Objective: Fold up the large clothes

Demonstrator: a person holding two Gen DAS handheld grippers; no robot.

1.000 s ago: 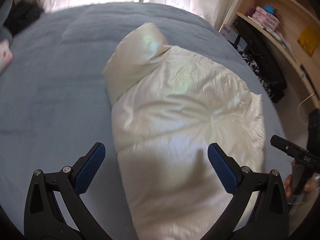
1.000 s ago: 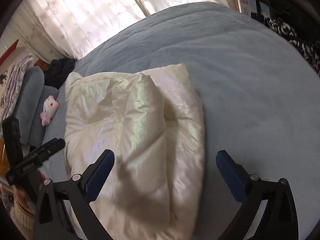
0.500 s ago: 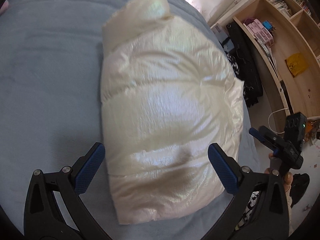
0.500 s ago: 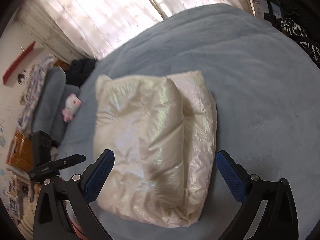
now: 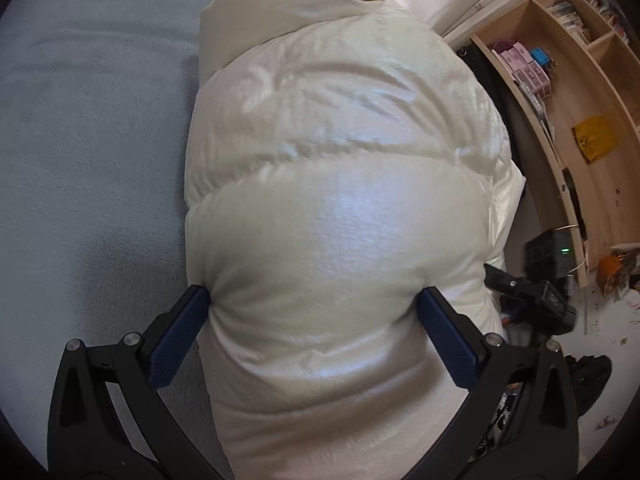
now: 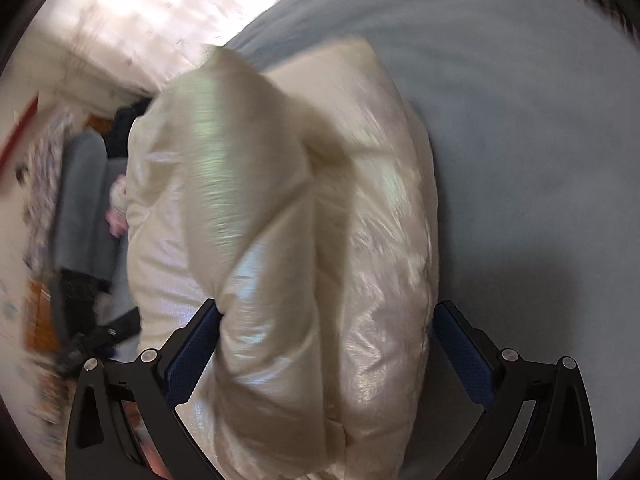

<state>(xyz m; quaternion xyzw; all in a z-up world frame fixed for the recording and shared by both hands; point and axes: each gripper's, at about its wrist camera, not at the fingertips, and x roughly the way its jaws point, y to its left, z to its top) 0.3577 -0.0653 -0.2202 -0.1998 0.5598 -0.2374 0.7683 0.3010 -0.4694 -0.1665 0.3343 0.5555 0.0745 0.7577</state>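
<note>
Left wrist view: A big, puffy cream coat (image 5: 340, 220) lies folded on a blue-grey bed (image 5: 80, 140). It fills the middle of the picture, from 12 o'clock down to 6 o'clock. The left gripper (image 5: 316, 312) is at 6 o'clock with its fingers spread wide. The blue pads (image 5: 180, 332) press into both sides of the coat's near end, and the soft cloth bulges between them. The fingers are not closed tight, they just hug the fat fold. The bed shows at 9 o'clock. At 3 o'clock there is a wooden shelf (image 5: 568, 92) with small boxes and a yellow thing on it. At 4 o'clock the right gripper (image 5: 528, 292) shows as a black shape, just beside the coat's edge. The floor under it has dark things on it.

Right wrist view: This picture is blurry. The same coat (image 6: 288, 240) fills the middle, with one thick fold lying over another. The right gripper (image 6: 326, 340) is at 6 o'clock. Its fingers are wide apart too, and the coat's near end sits between the blue pads (image 6: 464, 356). The left pad touches the cloth. The right pad is just beside it. The bed (image 6: 540, 140) shows from 1 to 4 o'clock. At 11 o'clock a bright curtain (image 6: 168, 8) glows. At 9 o'clock there is a grey sofa (image 6: 84, 200) with a pink toy (image 6: 118, 208). At 8 o'clock a black shape shows, too blurry to tell what it is.
</note>
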